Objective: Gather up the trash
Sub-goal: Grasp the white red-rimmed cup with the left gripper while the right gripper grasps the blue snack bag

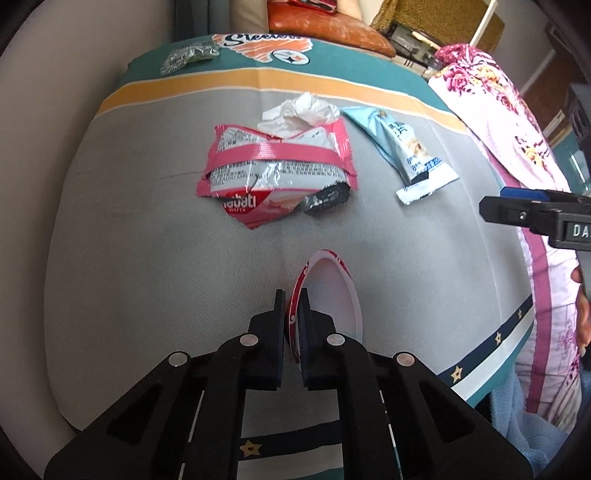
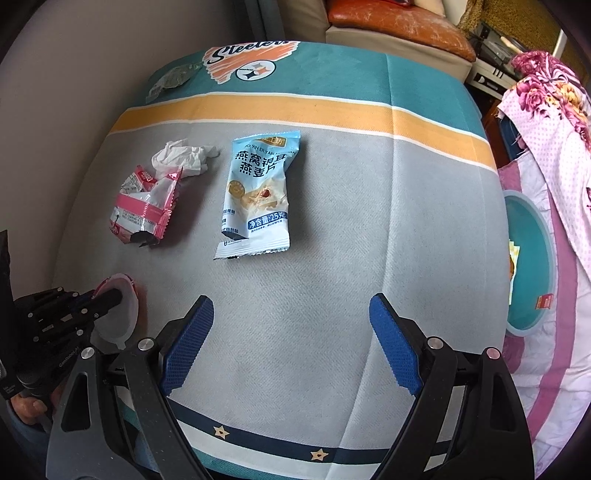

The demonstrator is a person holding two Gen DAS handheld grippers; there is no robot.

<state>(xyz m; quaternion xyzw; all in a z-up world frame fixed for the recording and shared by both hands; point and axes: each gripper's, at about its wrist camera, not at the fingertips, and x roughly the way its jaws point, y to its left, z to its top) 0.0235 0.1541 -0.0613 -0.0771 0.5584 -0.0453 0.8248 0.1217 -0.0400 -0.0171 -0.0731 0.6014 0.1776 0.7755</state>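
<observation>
My left gripper (image 1: 293,299) is shut on the rim of a small red-and-white plastic cup (image 1: 332,291), held on its side just above the grey cloth; it also shows in the right wrist view (image 2: 122,310). Beyond it lie a pink-and-white wafer wrapper (image 1: 277,170) (image 2: 144,206), a crumpled white tissue (image 1: 303,110) (image 2: 184,155) and a light blue oat packet (image 1: 402,147) (image 2: 258,195). My right gripper (image 2: 291,306) is open and empty, low over the cloth in front of the blue packet. Its finger shows at the right of the left wrist view (image 1: 532,206).
A teal basin (image 2: 532,266) holding some scraps sits at the right on pink floral bedding (image 2: 554,122). A small greenish wrapper (image 1: 188,55) (image 2: 170,79) lies at the far left corner. An orange cushion (image 2: 399,18) is behind.
</observation>
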